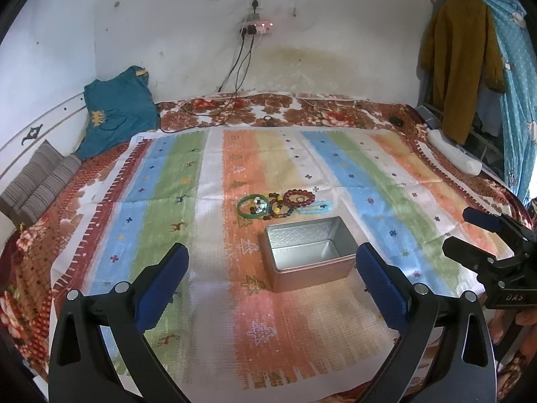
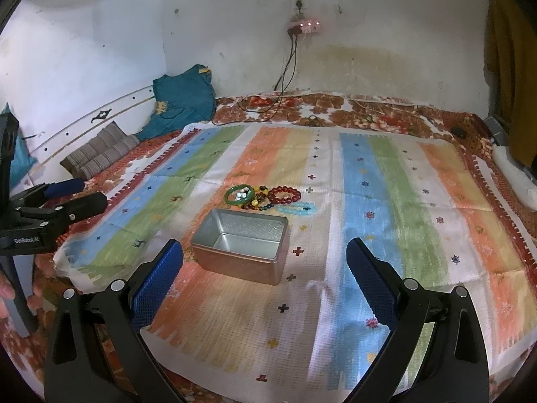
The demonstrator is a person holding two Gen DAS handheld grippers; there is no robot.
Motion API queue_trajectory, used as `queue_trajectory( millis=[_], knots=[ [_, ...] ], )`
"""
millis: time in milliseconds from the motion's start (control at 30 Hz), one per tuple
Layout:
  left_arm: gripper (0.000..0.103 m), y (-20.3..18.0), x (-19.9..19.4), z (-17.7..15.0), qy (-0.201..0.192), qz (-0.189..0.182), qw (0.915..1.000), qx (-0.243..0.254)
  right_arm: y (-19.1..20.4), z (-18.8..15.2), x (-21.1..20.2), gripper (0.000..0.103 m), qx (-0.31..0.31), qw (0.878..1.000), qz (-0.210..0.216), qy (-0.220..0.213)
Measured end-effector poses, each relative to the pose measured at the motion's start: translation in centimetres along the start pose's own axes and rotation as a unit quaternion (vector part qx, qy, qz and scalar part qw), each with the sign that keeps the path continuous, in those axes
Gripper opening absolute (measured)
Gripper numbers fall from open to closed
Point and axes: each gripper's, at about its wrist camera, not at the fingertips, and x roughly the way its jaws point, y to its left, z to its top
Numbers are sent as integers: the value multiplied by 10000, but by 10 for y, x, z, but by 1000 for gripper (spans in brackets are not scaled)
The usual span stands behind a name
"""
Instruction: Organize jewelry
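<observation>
— So, how are the two grippers held?

— Both are kept above the near edge of the striped cloth, which is spread over a bed covered with a floral blanket. The left gripper is seen with its blue-padded fingers spread wide and nothing between them. The right gripper is likewise spread wide with nothing gripped. Each is also caught at the side of the other's view, fingers parted.

— And where is the jewelry found?

— It is gathered in a small cluster near the middle of the cloth, on the white and orange stripes. A green bangle lies at the left end, with white beads seen inside its ring. A dark multicoloured bead bracelet is laid just beside it, touching or overlapping it. A red bead bracelet sits to the right, and a pale blue bead bracelet is placed just in front of the red one.

— Is a container shown?

— A silver metal tin, open with no lid on it, is set just on the near side of the cluster, apart from the bracelets. Nothing can be made out inside it.

— Anything at the far edge?

— A teal garment is propped in the far left corner, and cables are hung from a wall socket.
</observation>
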Motion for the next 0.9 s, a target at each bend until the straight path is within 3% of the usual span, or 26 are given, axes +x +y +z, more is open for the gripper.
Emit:
queue_trajectory(
  millis=[300, 533, 900],
  knots=[
    [98, -3, 9, -1, 183, -41, 9998, 58, -1, 8, 10, 99, 17, 9999, 8, 134],
    [98, -6, 30, 11, 422, 188, 9988, 162, -6, 24, 26, 99, -26, 9997, 2, 242],
    [98, 24, 62, 42, 651, 436, 9968, -184, -21, 47, 56, 99, 146, 9987, -25, 486]
  ],
)
